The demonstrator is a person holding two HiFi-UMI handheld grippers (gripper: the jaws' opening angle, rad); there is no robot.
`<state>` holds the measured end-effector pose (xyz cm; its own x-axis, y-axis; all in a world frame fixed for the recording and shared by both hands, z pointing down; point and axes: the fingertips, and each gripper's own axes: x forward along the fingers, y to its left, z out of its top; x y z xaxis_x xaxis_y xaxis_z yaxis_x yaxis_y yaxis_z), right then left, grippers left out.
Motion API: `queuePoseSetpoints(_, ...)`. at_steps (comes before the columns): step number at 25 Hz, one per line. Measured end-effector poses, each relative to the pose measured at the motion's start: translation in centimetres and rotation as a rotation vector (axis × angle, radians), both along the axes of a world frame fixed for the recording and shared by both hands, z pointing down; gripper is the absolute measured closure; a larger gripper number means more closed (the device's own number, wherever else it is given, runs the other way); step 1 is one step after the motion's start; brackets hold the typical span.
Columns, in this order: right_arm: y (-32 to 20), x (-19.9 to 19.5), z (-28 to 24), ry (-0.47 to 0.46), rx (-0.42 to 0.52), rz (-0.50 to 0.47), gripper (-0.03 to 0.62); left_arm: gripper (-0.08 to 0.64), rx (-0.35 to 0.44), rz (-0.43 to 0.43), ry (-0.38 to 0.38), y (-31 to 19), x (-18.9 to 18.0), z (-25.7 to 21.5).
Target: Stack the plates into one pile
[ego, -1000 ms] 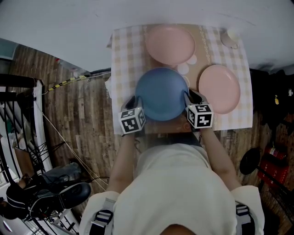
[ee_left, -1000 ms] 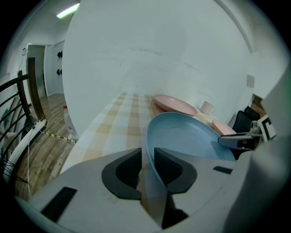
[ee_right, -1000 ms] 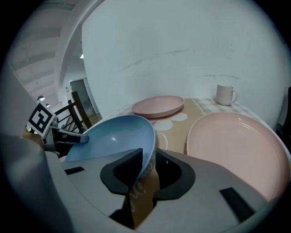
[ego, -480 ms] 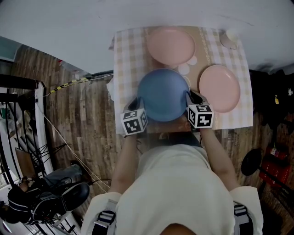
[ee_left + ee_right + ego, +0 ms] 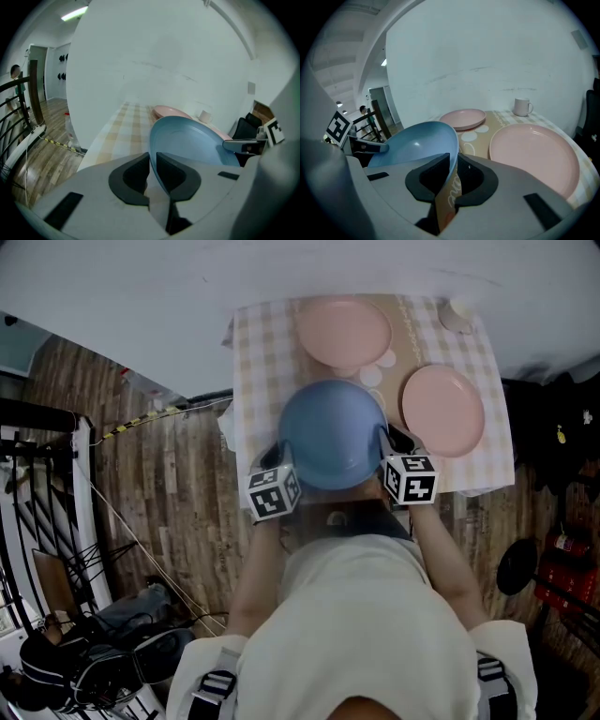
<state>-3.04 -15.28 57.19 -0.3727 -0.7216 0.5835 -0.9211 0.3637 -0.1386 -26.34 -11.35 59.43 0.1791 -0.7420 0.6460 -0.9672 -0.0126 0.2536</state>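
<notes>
Blue plate (image 5: 333, 432), centre frame, appears lifted clear of the table. The left gripper (image 5: 152, 161) and right gripper (image 5: 453, 164) have just closed their jaws and clamp opposite rims.

Risk: the edge grips are thin, so uneven hand movement could tip or drop the plate onto the upper pink plate (image 5: 343, 331).

Placemat (image 5: 478, 140) script is illegible.

Head view steeply downward; both gripper views close, sharing blue plate (image 5: 332, 432).
</notes>
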Motion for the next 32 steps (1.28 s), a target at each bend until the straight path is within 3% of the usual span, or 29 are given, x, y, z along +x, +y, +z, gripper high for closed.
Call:
queuePoseSetpoints(20,5.4,0.1,-4.1,0.0,0.094,0.074,0.551,0.517,0.075,0.072,0.042,3.8,0.0,-3.6)
queuePoseSetpoints(32,5.6,3.0,-5.7,-0.011,0.126,0.108,0.551,0.52,0.111,0.111,0.058,2.9,2.8,-5.7)
